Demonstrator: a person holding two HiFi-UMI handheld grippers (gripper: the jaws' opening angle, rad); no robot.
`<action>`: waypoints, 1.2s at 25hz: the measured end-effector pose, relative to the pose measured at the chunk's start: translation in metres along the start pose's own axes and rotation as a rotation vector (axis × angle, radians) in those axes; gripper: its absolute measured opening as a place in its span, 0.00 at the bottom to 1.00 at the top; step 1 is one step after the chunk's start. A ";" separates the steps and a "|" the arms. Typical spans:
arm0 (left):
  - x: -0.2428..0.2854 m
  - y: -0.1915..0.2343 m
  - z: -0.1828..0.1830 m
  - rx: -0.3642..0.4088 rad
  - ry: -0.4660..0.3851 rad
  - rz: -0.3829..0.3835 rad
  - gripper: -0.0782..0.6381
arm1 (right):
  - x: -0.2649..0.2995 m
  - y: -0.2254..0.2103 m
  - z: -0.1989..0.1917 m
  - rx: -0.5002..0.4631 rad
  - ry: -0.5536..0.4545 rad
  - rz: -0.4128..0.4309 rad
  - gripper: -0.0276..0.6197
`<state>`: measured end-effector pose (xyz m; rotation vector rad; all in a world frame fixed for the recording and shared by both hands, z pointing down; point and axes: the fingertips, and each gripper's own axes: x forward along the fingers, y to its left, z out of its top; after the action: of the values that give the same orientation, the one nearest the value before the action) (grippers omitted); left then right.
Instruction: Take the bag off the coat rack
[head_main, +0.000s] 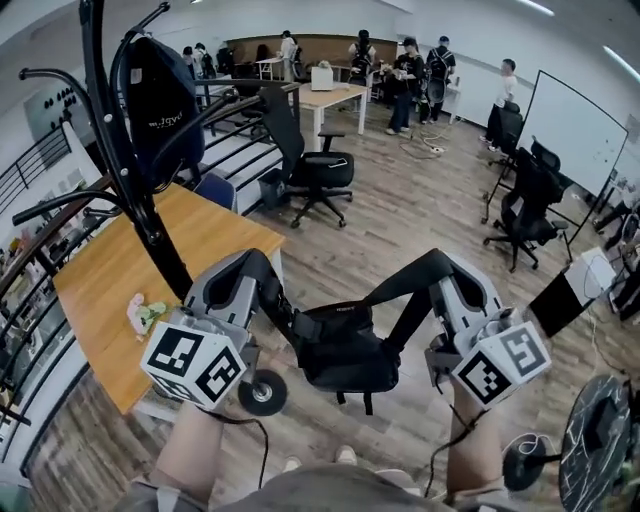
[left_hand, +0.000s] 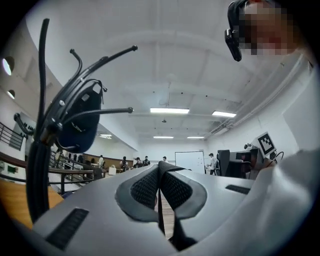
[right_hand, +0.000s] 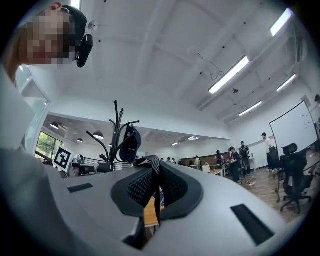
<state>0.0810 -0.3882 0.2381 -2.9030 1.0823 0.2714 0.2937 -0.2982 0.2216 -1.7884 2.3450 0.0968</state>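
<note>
A black bag (head_main: 345, 355) hangs low between my two grippers above the floor, its strap running up to each one. My left gripper (head_main: 258, 272) is shut on the strap (left_hand: 161, 169), which folds over its pads. The right gripper (head_main: 440, 272) is likewise shut on the strap (right_hand: 150, 162). A second, dark blue bag (head_main: 160, 100) hangs high on the black coat rack (head_main: 130, 190) at the left, apart from both grippers. It also shows as the blue bag (left_hand: 80, 117) on the rack (left_hand: 37, 150) and as the blue bag (right_hand: 129, 145).
A wooden table (head_main: 120, 280) stands by the rack's pole, with a small pink and green thing (head_main: 140, 315) on it. Black office chairs (head_main: 310, 165) (head_main: 525, 200) stand on the wooden floor. A whiteboard (head_main: 575, 125) is at right. Several people (head_main: 410, 75) stand at the back.
</note>
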 end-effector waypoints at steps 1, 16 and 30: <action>0.009 -0.005 -0.007 -0.007 0.010 -0.024 0.13 | -0.008 -0.007 -0.005 -0.004 0.013 -0.028 0.09; 0.057 -0.089 -0.116 -0.075 0.176 -0.298 0.13 | -0.126 -0.063 -0.093 0.020 0.226 -0.336 0.09; 0.049 -0.098 -0.153 -0.061 0.271 -0.334 0.13 | -0.151 -0.058 -0.129 0.089 0.317 -0.399 0.09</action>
<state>0.2050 -0.3593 0.3770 -3.1743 0.5974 -0.1046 0.3734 -0.1922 0.3806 -2.3241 2.0785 -0.3662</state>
